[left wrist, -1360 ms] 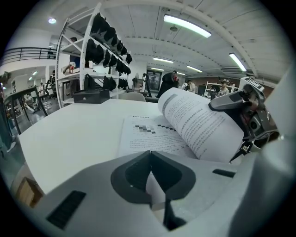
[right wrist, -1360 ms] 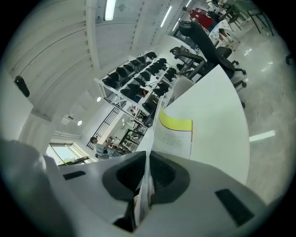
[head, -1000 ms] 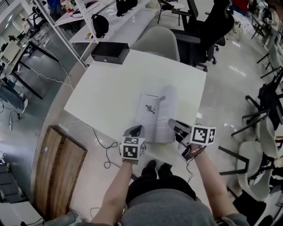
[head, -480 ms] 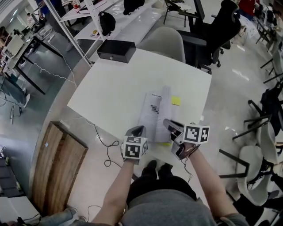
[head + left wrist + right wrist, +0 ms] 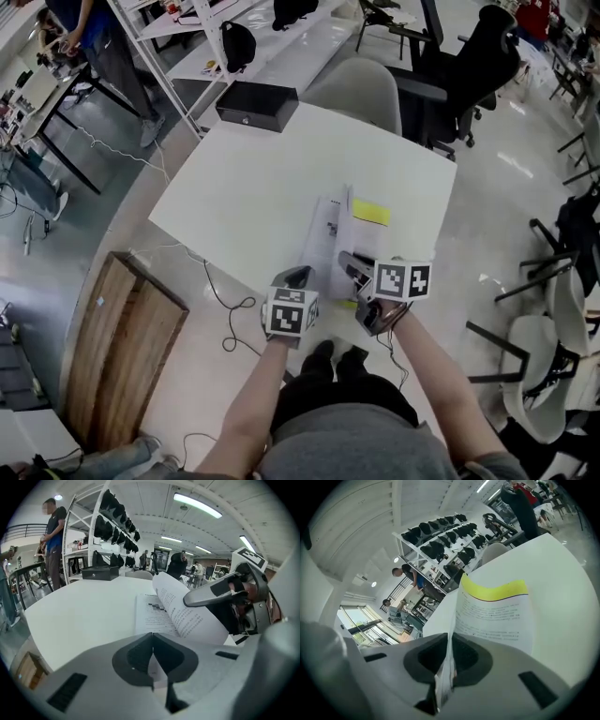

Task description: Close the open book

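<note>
- right gripper (image 5: 448,641): jaws closed on the near edge of a raised leaf of the book (image 5: 494,616).
- book: printed page faces right, with a yellow band at its far end.
- table (image 5: 567,592): white, under the book and to its right.
- shelf rack (image 5: 440,538): far left, holds rows of black bags.
- person (image 5: 411,579): standing, far left.

White counter (image 5: 244,187) on glossy grey floor (image 5: 511,178). Grey shell chair (image 5: 352,89) behind counter, black office chair (image 5: 469,66) past its far right corner. Black box (image 5: 256,105) at far left corner, white shelving rack (image 5: 178,47) beyond. Wooden board (image 5: 122,347) on floor left of counter, loose cable (image 5: 225,319) beside it. Ceiling strip lights (image 5: 197,505) on.
</note>
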Tool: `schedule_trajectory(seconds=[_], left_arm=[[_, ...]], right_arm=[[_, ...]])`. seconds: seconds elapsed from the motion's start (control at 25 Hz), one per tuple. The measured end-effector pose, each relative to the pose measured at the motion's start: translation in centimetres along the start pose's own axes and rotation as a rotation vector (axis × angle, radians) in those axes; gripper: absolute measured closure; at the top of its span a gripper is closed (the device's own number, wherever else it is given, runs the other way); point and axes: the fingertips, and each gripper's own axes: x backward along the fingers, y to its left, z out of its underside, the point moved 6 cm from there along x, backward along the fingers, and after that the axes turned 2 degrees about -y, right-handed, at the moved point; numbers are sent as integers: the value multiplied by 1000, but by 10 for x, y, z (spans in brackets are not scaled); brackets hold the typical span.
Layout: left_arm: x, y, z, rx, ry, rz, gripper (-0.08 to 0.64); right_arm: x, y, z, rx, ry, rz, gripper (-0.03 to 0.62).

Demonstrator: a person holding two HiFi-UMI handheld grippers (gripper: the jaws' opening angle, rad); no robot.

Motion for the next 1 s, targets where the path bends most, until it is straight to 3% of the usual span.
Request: schedule_trajectory(seconds=[0.52, 1.0], left_arm=[[4, 8, 1, 12, -7, -13, 553], [8, 18, 0, 23, -7, -24, 553]], right_arm=[[-24, 5, 6, 45, 48, 33, 549], [-46, 11, 10, 101, 87, 56, 497]])
